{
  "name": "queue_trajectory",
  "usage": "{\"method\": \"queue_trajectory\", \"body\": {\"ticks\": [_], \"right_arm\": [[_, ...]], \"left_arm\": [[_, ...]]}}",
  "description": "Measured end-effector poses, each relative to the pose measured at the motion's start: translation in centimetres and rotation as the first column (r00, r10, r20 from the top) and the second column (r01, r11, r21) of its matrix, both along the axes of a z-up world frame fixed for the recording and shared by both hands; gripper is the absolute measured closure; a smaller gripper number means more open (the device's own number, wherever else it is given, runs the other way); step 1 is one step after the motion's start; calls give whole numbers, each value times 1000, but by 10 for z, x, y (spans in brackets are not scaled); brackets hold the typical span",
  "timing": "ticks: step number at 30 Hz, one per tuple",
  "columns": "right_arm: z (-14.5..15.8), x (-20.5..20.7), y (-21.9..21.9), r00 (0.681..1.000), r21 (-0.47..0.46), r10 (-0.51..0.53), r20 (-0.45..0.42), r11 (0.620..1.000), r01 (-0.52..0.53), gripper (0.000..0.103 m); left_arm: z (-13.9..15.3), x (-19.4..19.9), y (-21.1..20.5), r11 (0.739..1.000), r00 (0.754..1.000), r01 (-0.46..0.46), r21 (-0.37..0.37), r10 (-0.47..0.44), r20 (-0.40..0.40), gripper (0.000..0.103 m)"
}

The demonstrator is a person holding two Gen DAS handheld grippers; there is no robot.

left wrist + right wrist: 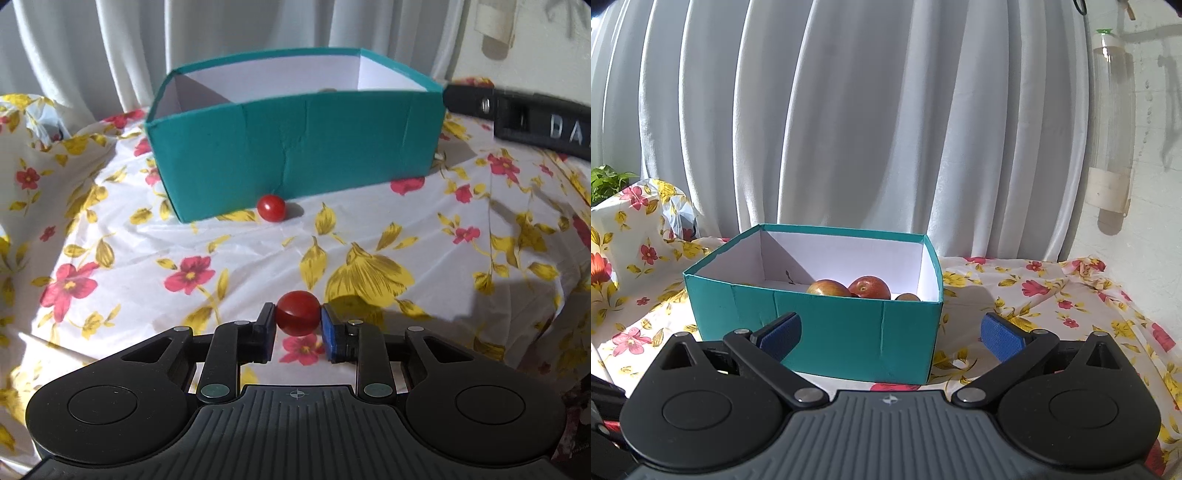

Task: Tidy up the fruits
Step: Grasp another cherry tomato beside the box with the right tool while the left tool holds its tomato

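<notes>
Left gripper [298, 325] grips tomato [297, 312]; box [295, 147] contents hidden.

Hard sunlight floods both views, casting crisp dark shadows across the floral cloth [155, 236] (the curtain [849, 129] glows pale). Fisheye bending curves every edge; corners vignette black.

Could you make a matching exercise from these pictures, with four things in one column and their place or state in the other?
Things:
1. left gripper
2. right gripper
3. loose cherry tomato
4. apples

Places or states:
a. inside the teal box
b. open, holding nothing
c. on the floral cloth, against the box's front wall
d. shut on a cherry tomato

Pairs: 1-d, 2-b, 3-c, 4-a
</notes>
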State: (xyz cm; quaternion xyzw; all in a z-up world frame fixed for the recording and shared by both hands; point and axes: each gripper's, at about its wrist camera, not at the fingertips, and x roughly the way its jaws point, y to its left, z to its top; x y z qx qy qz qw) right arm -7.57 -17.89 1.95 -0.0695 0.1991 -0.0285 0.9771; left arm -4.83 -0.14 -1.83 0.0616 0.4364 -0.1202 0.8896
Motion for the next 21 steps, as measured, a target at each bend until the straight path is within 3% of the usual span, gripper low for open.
{"method": "queue_trajectory", "body": {"ticks": [7,13,21], "right_arm": [[-27,11,15,994,-20,-9,-108,1000,7,0],[-54,36,50,984,-28,80,-160,996,-85,2],[-82,75,90,952,-19,163,-260,985,-173,36]], "left_arm": [[46,10,27,994,991,-102,-28,104,87,74],[68,15,48,989,978,-141,-43,146,151,74],[63,31,65,988,979,-149,-43,154,134,74]]}}
